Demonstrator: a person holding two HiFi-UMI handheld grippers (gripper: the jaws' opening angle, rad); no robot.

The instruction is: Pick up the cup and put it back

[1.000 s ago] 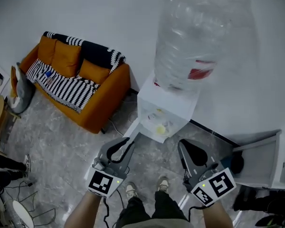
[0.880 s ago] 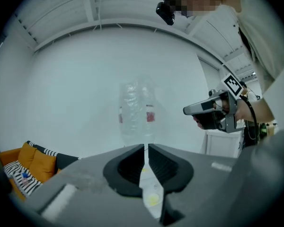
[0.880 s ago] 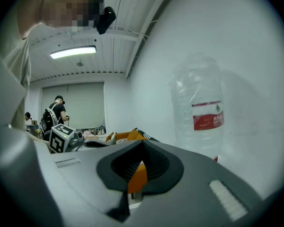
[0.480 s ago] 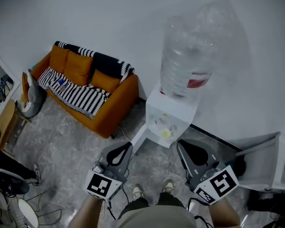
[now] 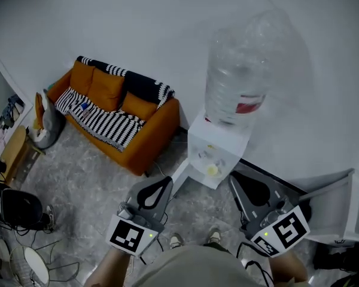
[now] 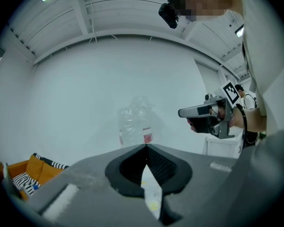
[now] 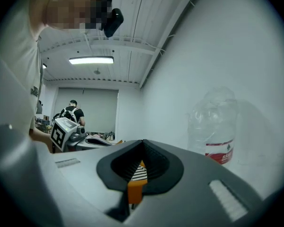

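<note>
The orange sofa point(image 5: 107, 121) sits at ten o'clock. The left claw point(image 5: 167, 180) is pressed together, empty. At twelve o'clock stands the water dispenser point(image 5: 221, 137); the cup point(image 5: 212, 170) seems to be the small yellowish thing on its ledge. The right claw point(image 5: 234, 177) is likewise pressed together, empty.

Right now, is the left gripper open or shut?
Shut. In the left gripper view, the left gripper has its jaw tips touching each other, and nothing is held between them.
</note>
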